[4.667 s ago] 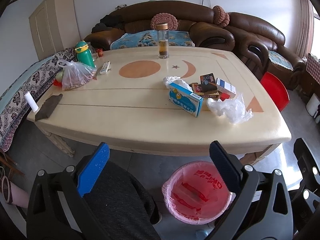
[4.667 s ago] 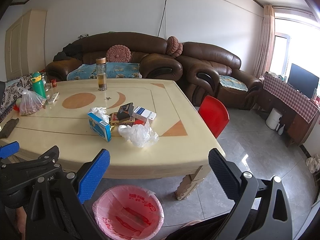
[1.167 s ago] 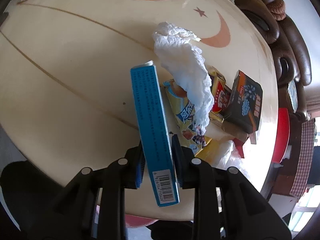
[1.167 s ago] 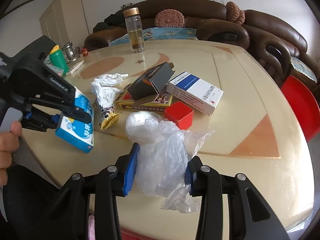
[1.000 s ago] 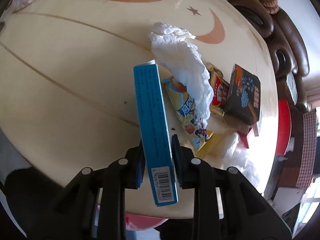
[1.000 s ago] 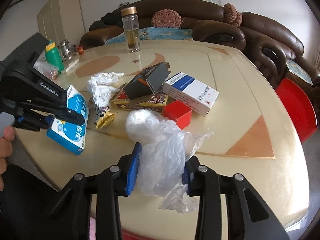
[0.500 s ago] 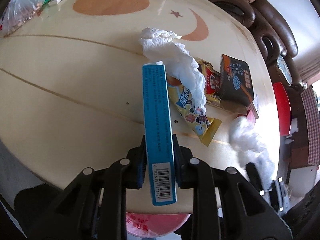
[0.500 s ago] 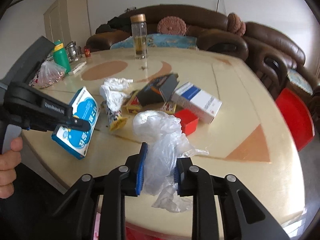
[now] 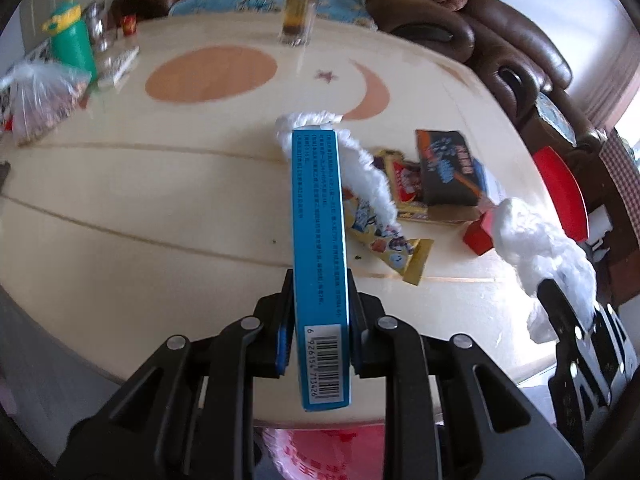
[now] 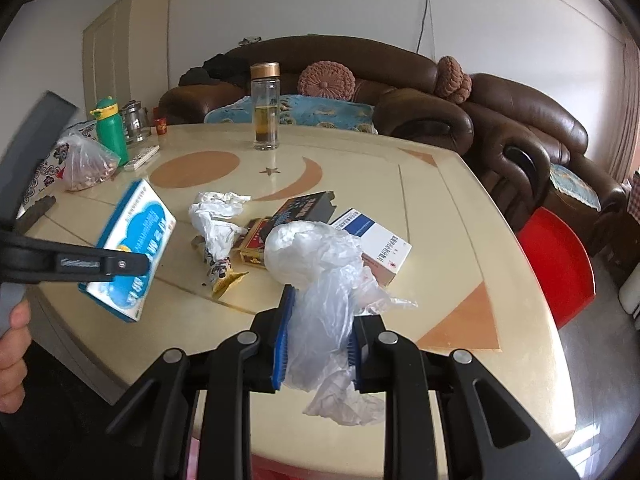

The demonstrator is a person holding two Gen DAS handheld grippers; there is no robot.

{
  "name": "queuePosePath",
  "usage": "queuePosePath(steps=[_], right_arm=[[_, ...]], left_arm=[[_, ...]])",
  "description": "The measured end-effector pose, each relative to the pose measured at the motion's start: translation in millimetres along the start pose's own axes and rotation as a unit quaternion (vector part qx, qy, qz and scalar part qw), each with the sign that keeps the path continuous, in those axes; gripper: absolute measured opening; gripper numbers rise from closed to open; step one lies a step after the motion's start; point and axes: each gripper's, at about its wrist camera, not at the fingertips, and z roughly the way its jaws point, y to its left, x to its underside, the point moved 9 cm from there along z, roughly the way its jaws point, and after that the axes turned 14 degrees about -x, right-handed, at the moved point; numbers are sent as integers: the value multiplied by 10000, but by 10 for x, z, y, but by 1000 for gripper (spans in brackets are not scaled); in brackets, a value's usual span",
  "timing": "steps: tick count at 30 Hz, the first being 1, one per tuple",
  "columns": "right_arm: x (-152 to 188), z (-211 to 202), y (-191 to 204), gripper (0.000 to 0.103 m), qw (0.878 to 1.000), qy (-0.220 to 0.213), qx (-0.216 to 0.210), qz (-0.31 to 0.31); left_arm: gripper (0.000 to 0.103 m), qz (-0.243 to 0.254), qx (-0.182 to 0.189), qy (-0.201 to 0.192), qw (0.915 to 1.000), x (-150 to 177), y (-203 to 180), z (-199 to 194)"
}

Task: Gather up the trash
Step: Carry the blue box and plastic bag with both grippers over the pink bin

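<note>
My left gripper [image 9: 319, 314] is shut on a blue carton [image 9: 318, 240], held edge-up above the table's near side; the same blue carton [image 10: 132, 244] shows in the right wrist view. My right gripper [image 10: 318, 332] is shut on a crumpled clear plastic bag [image 10: 320, 280], lifted off the cream table [image 10: 460, 220]. On the table lie a white tissue [image 10: 216, 216], a yellow snack wrapper [image 9: 384, 240], a dark box [image 9: 448, 168], a red-and-gold pack [image 10: 256, 248], a small red box [image 9: 478, 232] and a white-and-blue box [image 10: 380, 240]. The pink-lined bin [image 9: 332, 452] peeks out below the table edge.
At the table's back stand a glass bottle [image 10: 265, 108], a green flask [image 10: 110, 128], a bag of snacks [image 10: 86, 164] and a remote [image 10: 141, 156]. Brown sofas [image 10: 500, 120] ring the far side. A red chair [image 10: 556, 264] sits at the right. A hand [image 10: 12, 344] holds the left gripper.
Both grippers have risen from the table, each carrying its load. The left one has rolled, turning the blue carton upright. The right jaws pinched tighter on the plastic bag.
</note>
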Motion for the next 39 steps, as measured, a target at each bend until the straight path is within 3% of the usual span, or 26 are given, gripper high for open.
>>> queuePosePath(steps=[6, 15, 30, 39], right_arm=[[-99, -175, 50, 23, 9999, -73, 131, 63], [-174, -704, 235, 23, 9991, -270, 322, 69], [-31, -1419, 478, 23, 9986, -307, 329, 293], [98, -1655, 649, 23, 9988, -272, 300, 287]], left_arm=[[22, 229, -154, -547, 9981, -5, 9, -378], [22, 426, -42, -918, 9949, 159, -1, -914], [22, 836, 128, -1281, 9881, 601, -51, -1475], [22, 1066, 345, -1186, 9866, 897, -93, -1544]])
